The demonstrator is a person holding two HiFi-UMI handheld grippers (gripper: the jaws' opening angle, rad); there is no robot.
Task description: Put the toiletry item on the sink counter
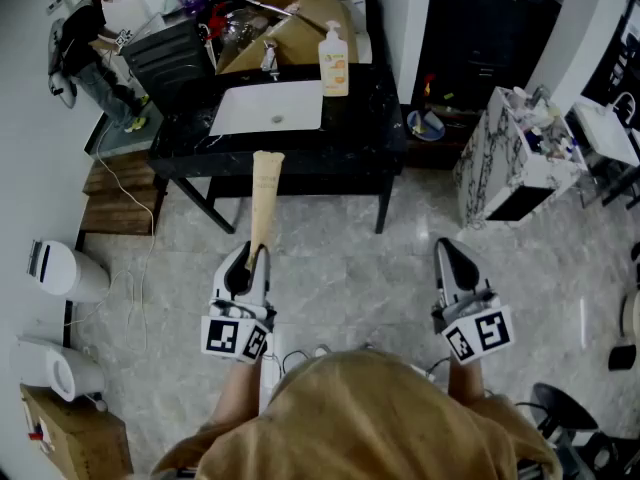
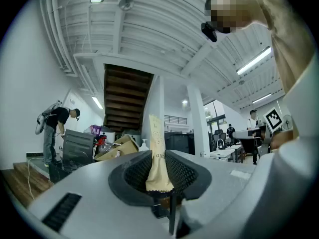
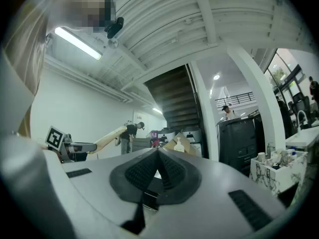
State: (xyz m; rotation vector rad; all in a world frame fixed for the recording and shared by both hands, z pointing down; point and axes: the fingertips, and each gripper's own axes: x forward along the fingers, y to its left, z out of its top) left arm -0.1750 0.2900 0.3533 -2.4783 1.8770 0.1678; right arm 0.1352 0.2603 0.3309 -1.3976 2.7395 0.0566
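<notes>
Toiletry tube [image 1: 265, 193] clamped in left gripper [image 1: 254, 256], right gripper [image 1: 444, 248] closed empty, pump bottle [image 1: 334, 60] on counter [image 1: 370, 118].

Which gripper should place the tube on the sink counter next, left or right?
Left. The left gripper is clamped on the beige tube, which points toward the black sink counter ahead. The right gripper is shut and empty, so it would first need a handover.

surf: blk sink counter [image 1: 370, 118] | on it: pump btl [image 1: 334, 60], cardbd box [image 1: 290, 23], white basin [image 1: 268, 108]
</notes>
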